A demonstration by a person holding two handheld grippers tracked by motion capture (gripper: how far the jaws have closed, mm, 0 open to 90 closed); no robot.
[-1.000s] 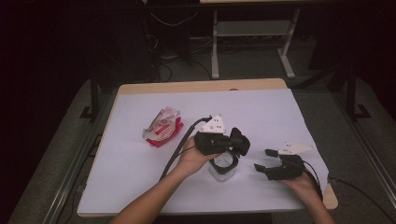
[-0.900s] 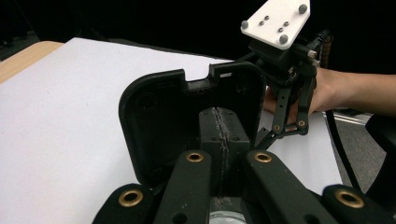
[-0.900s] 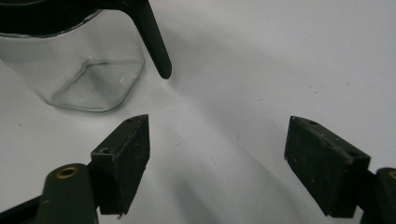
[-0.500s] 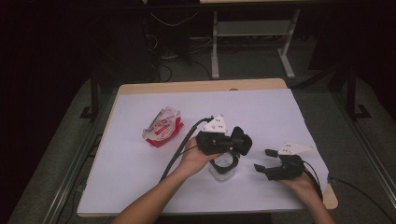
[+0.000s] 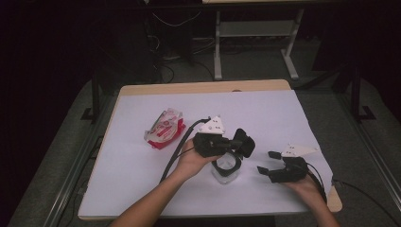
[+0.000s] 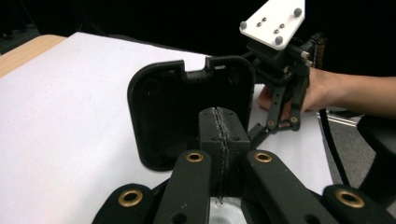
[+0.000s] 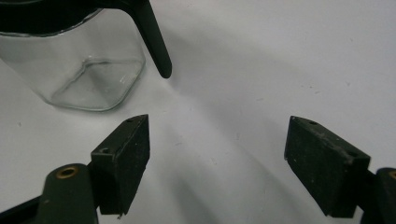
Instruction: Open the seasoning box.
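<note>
Black rounded-square lid [image 6: 187,112], matte plastic, stands raised above the clear glass jar [image 5: 226,169], clamped by the left gripper [image 6: 219,135]; right gripper [image 7: 217,158] gapes beside; red-white packet [image 5: 164,128] lies well apart.

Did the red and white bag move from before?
No. The red and white bag lies in the same spot near the table's left edge.
</note>
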